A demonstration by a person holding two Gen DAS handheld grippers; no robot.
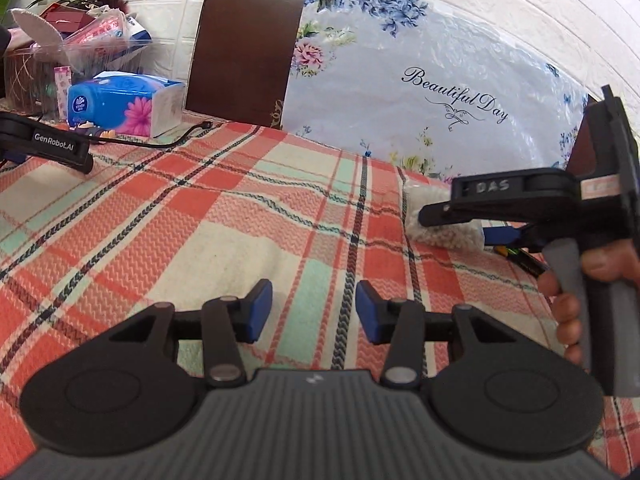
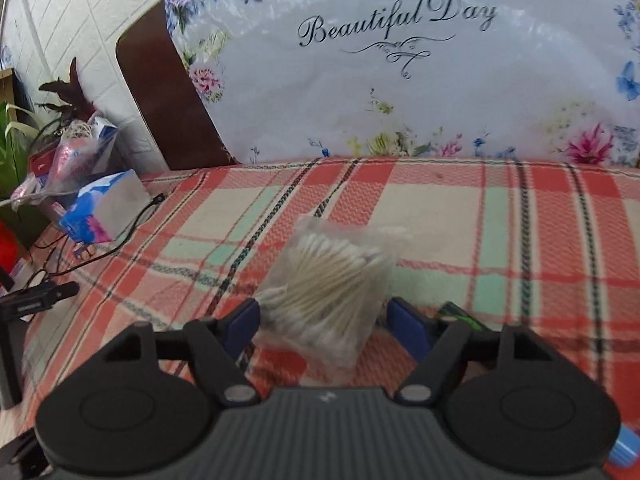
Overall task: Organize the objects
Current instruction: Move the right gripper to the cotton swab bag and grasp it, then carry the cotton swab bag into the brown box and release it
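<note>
Plaid-covered table (image 1: 240, 216) largest. Clear bin (image 1: 76, 46) at far left stuffed with packets, seen clearly from left wrist only. Bag of cotton swabs (image 2: 328, 292) lying on cloth between right gripper (image 2: 326, 326) pads, jaws apart, contact unclear. Left gripper (image 1: 314, 310) open, empty
</note>
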